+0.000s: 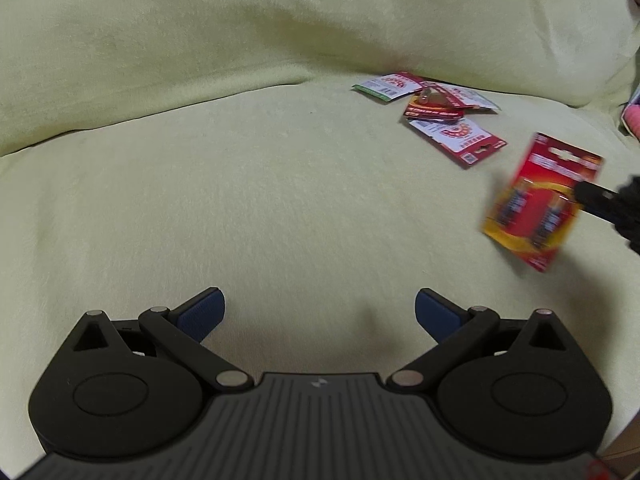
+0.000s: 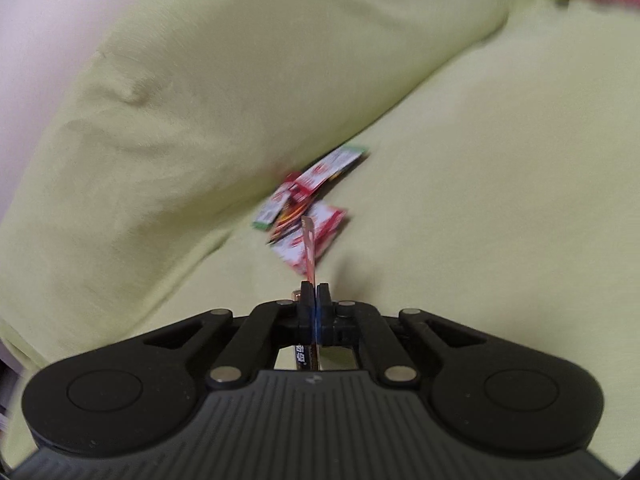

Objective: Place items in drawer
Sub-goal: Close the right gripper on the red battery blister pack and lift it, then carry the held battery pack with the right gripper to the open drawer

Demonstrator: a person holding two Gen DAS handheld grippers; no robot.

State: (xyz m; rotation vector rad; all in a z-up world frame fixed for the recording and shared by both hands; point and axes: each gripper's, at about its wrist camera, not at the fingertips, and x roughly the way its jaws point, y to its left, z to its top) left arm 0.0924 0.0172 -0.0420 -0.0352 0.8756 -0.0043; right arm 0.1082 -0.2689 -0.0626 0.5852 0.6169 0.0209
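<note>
1. Battery pack (image 1: 540,204) hangs lifted off the sofa cushion (image 1: 260,200), pinched at its edge by the clenched right tongs (image 2: 316,294); seen edge-on there, its long axis runs forward from the grip.
2. Left tongs (image 1: 320,314) gape wide, holding nothing.
3. Loose packs (image 1: 436,110) lie ahead-right of the left tongs, near the backrest.
4. No drawer shows, so the carry direction is unclear.

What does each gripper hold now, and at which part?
The right gripper pinches a battery pack by one side edge of its card. The left gripper is open and holds nothing.
</note>
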